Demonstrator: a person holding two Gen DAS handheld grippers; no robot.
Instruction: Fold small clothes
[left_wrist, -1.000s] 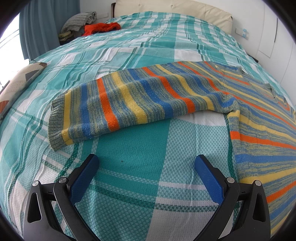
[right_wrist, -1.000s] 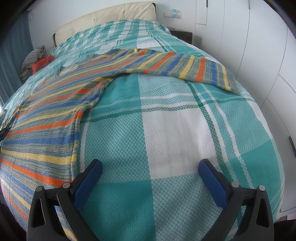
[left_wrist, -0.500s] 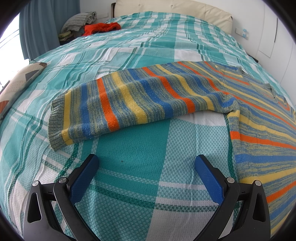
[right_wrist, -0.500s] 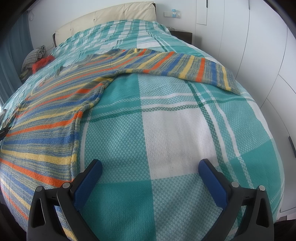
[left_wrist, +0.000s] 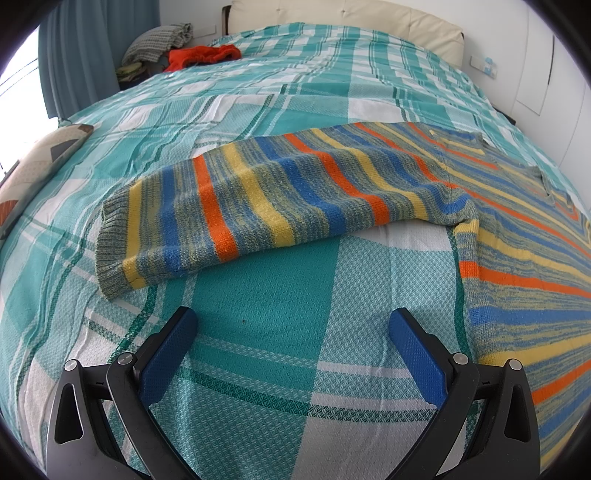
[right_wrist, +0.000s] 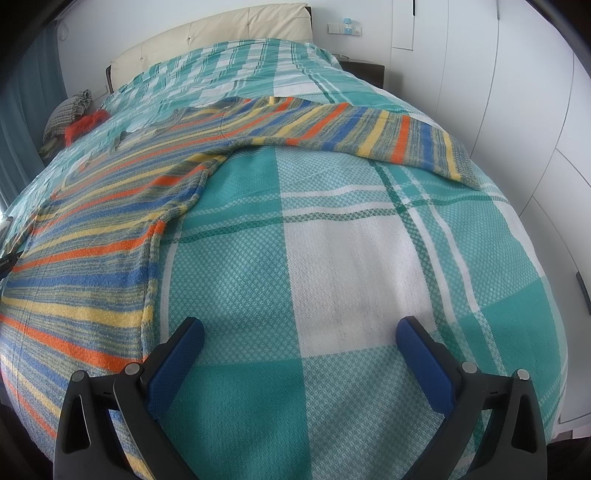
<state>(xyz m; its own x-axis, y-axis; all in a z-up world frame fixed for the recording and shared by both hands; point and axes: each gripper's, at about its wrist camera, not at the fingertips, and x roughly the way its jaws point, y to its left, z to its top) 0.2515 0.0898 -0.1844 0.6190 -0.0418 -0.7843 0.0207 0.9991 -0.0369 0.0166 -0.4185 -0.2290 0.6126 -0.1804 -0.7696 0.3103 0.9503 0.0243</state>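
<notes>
A striped sweater (left_wrist: 369, 192) lay flat across the middle of the plaid bedspread (left_wrist: 258, 314), its sleeves stretched toward either side edge. The left gripper (left_wrist: 293, 328) and right gripper (right_wrist: 300, 338) hovered near the foot edge, jaws spread wide, holding nothing.

Left tool (left_wrist: 293, 323), right tool (right_wrist: 300, 330): black frames, blue textured pads, silver screws.

Sweater (left_wrist: 332, 192) lies flat on bedspread (left_wrist: 258, 317), sleeves outspread.
</notes>
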